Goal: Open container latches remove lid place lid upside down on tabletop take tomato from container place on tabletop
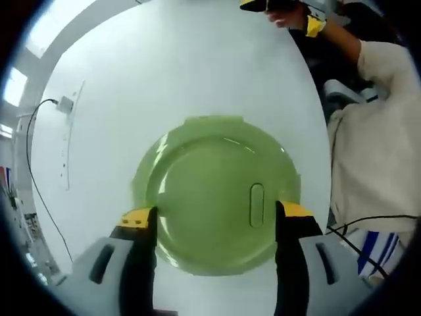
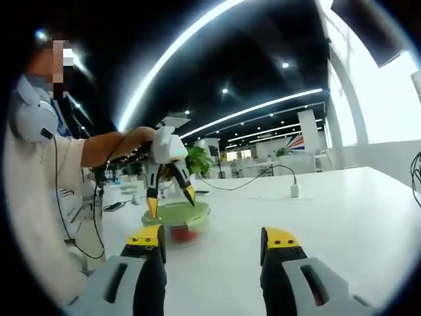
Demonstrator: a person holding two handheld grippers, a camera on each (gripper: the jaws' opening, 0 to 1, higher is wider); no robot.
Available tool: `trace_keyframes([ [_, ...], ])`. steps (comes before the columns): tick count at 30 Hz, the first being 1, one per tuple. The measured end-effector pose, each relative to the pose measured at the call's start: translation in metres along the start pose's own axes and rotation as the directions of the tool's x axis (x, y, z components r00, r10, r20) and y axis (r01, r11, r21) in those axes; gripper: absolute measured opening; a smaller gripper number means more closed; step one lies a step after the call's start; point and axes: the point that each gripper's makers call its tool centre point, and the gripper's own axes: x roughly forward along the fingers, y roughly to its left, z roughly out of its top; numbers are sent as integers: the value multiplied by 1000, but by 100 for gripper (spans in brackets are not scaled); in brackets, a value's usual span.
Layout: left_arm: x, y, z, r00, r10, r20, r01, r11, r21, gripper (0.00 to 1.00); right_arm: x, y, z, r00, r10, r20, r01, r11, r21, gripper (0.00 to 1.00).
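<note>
A round clear container with a green lid [image 1: 220, 201] sits on the white tabletop [image 1: 177, 72]. My left gripper [image 1: 214, 214] hovers right above the lid, open, its yellow-tipped jaws spread about as wide as the lid. In the right gripper view the same container [image 2: 176, 220] stands further off, something red [image 2: 182, 233] showing through its wall, and the left gripper [image 2: 170, 199] hangs open over it. My right gripper [image 2: 212, 240] is open above the table, with nothing between its jaws, well short of the container.
A white charger with a black cable [image 1: 64, 104] lies on the table beyond the container. The person's torso and sleeve [image 1: 378, 151] stand at the table's edge. In the right gripper view a cable and plug [image 2: 294, 191] lie further back.
</note>
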Motion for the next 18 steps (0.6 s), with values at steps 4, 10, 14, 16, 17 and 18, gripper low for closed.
trace_keyframes([
  [4, 0, -2, 0, 1000, 1, -4, -1, 1000, -1, 67, 6, 8, 5, 1000, 25, 3, -25, 999, -28, 53],
  [10, 0, -4, 0, 1000, 1, -4, -1, 1000, -2, 67, 19, 30, 19, 997, 83, 11, -81, 992, -102, 53],
  [14, 0, -3, 0, 1000, 2, 7, -2, 1000, -5, 66, 24, 41, 26, 993, 114, -3, -113, 982, -149, 53],
  [16, 1, -2, -1, 1000, 2, 15, -2, 1000, -5, 66, 25, 44, 29, 992, 125, -7, -125, 980, -157, 53],
  [17, 1, -2, -1, 1000, 1, 19, -1, 1000, -5, 66, 25, 44, 31, 992, 127, -8, -127, 978, -164, 53],
  [18, 1, -1, -1, 1000, 2, 22, -1, 1000, -5, 66, 25, 45, 32, 991, 130, -9, -130, 977, -170, 53],
])
